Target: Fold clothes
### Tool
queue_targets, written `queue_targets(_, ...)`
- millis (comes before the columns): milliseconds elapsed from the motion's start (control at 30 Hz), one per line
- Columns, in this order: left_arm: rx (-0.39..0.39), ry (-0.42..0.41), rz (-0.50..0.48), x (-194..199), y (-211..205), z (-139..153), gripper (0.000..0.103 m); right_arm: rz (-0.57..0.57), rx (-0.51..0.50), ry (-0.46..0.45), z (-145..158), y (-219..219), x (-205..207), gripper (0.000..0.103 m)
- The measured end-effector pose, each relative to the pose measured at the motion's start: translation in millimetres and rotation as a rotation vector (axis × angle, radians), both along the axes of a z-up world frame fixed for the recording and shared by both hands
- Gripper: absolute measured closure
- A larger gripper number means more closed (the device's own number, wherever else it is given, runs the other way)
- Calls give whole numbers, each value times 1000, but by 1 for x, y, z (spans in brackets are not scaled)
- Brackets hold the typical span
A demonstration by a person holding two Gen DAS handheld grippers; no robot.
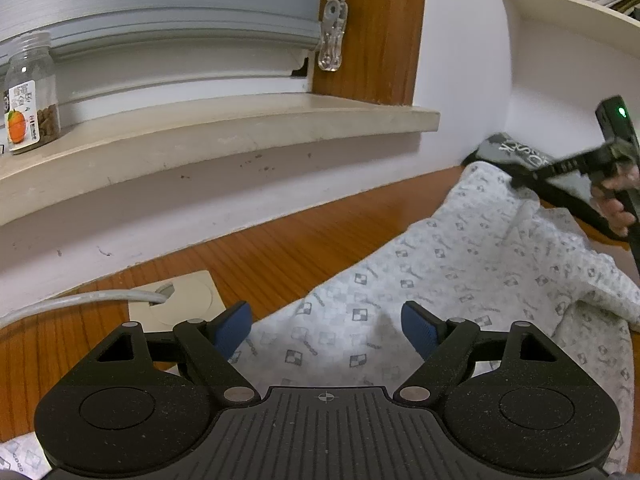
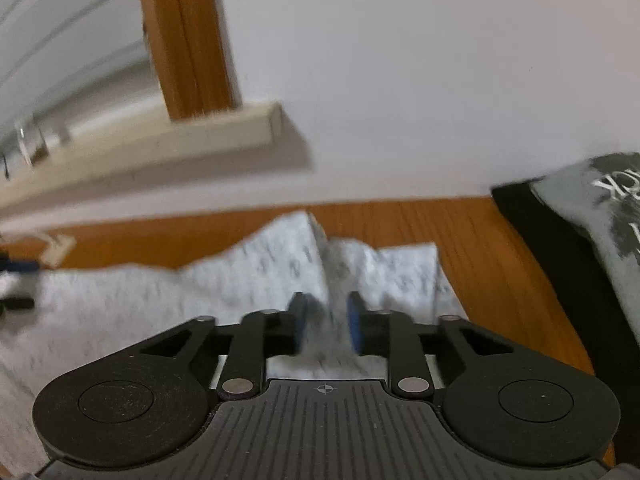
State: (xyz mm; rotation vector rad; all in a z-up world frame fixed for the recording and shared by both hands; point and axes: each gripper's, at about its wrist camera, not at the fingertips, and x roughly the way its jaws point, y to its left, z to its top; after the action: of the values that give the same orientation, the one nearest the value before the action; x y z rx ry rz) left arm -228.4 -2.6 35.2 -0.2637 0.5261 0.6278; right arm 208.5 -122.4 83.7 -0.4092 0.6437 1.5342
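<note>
Where it spreads, pale patterned garment [image 1: 460, 280], rumpled, creased

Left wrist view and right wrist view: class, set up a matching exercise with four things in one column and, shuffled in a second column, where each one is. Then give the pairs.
Things:
1. clear jar
2. patterned white garment
3. dark printed garment
4. grey cable

Places:
A. spread on the wooden table under both grippers
B. standing on the window sill
C. running into the beige plate set in the table
D. lying on the table's far right, by the wall

Pairs: 1-B, 2-A, 3-D, 4-C
</note>
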Motion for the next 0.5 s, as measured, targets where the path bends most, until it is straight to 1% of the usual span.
queue_targets(33,-1,-1,2,0,0,0,19,-5,14,16,3,5,1,65)
queue_targets(133,-3,-3,6,0,0,0,19,-15,-7,34,3,27,0,62)
queue_targets(200,-4,-3,6,0,0,0,19,-23,-29,50,2,40,0,61)
queue_targets(367,-5,-3,6,0,-1,0,19,-49,-92,138,-10,65,4,63)
queue_targets(400,-5,-3,6,0,-1,1,19,-54,-105,156,-12,70,5,81)
queue_targets(433,-5,-3,7,0,-1,1,19,-62,-92,177,-12,70,7,97)
queue_targets(467,-5,-3,7,1,-1,1,19,-72,-62,200,-11,67,9,97)
queue_targets(500,-5,-3,8,1,-1,1,19,-94,-34,204,-10,64,12,98)
